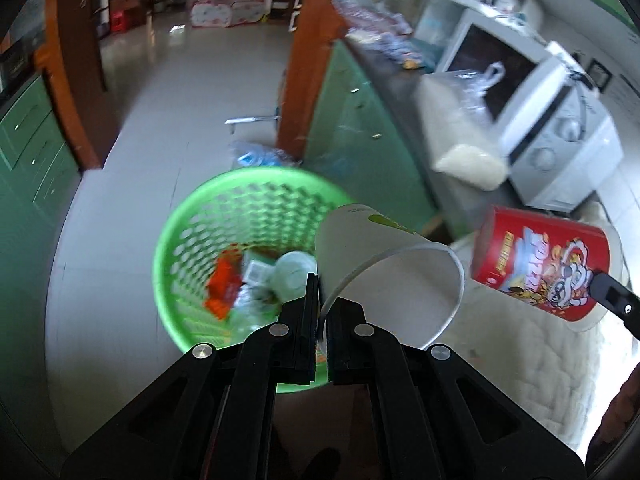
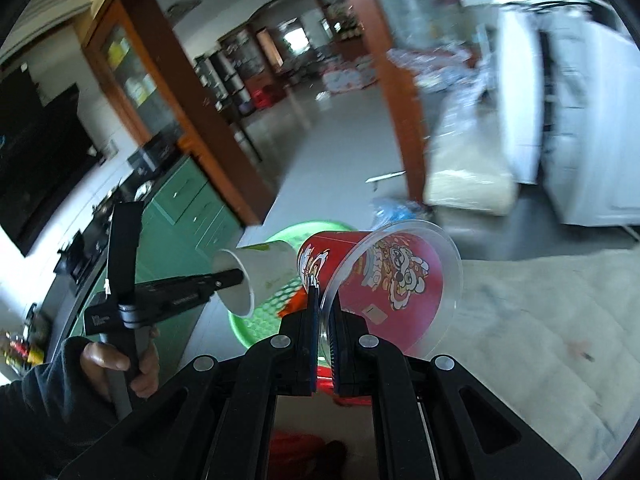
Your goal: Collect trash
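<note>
Paper-light, crushable: my left gripper (image 1: 322, 312) pinches the white cup (image 1: 384, 264) by its rim, my right gripper (image 2: 325, 320) clamps the red tub (image 2: 384, 280) likewise, above the green basket (image 1: 192, 216).

The near rim of the green basket (image 1: 172, 264) is hidden behind the left gripper (image 1: 321, 300), and its right side behind the white paper cup (image 1: 384, 264). The trash inside (image 1: 260, 276) is blurred: an orange wrapper and pale crumpled pieces show, but no print is readable. In the right wrist view only two slices of the basket (image 2: 260, 316) show between the cups. The red snack tub (image 1: 540, 264) is partly covered at its lower right by a finger of the right gripper (image 2: 325, 304); its lettering is too smeared to read. The white microwave (image 1: 532, 120) and the counter clutter (image 1: 380, 36) are motion-blurred. The person's left hand (image 2: 120, 360) is partly covered by the handle it grips.
</note>
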Tool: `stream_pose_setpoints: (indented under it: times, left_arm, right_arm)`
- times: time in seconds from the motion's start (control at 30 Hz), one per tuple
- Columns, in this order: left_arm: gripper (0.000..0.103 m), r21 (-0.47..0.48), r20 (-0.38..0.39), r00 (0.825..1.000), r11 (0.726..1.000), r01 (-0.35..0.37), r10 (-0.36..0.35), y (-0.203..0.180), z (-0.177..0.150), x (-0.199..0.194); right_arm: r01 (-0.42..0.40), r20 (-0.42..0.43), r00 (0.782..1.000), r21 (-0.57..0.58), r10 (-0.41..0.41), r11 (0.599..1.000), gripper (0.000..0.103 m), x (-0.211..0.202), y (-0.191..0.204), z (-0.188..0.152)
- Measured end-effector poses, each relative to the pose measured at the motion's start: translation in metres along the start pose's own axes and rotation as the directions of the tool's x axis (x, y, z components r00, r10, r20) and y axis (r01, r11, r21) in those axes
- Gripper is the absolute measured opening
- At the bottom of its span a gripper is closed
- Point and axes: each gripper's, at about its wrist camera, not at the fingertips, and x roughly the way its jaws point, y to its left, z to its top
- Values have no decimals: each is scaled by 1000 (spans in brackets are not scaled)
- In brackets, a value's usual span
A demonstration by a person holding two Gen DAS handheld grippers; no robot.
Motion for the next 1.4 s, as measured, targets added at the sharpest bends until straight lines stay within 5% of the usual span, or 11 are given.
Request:
stream_pose_setpoints:
  times: [0.23, 0.5, 0.6, 0.7, 0.97, 1.3, 1.4]
  left_arm:
    - [2, -76, -53, 996, 995, -69, 65, 51, -4, 25]
    - [4, -109, -78, 990, 986, -127, 119, 74, -3, 36]
    - [5, -117, -78, 990, 985, -130, 121, 76, -4, 36]
    - [7, -117, -88, 989, 984, -132, 122, 76, -5, 37]
    - [37, -109, -80, 988, 984, -141, 133, 67, -7, 31]
    - [54, -57, -17, 988, 986, -154, 153, 44, -8, 2]
    - [63, -42, 10, 989, 988, -149, 149, 32, -10, -10]
  right_arm:
    - [-27, -90, 996, 3, 27, 1000, 5, 88, 39, 14]
    - [-35, -127, 991, 11, 36, 999, 15, 127, 52, 17]
    - [-53, -123, 991, 15, 54, 999, 31, 125, 53, 16]
    - [-43, -119, 992, -14, 41, 999, 34, 119, 54, 15]
    - [-38, -97, 995, -14, 37, 999, 46, 99, 50, 12]
    - [18, -45, 999, -9, -19, 1000, 51, 58, 35, 2]
    - [50, -21, 999, -4, -50, 999, 66, 38, 28, -5]
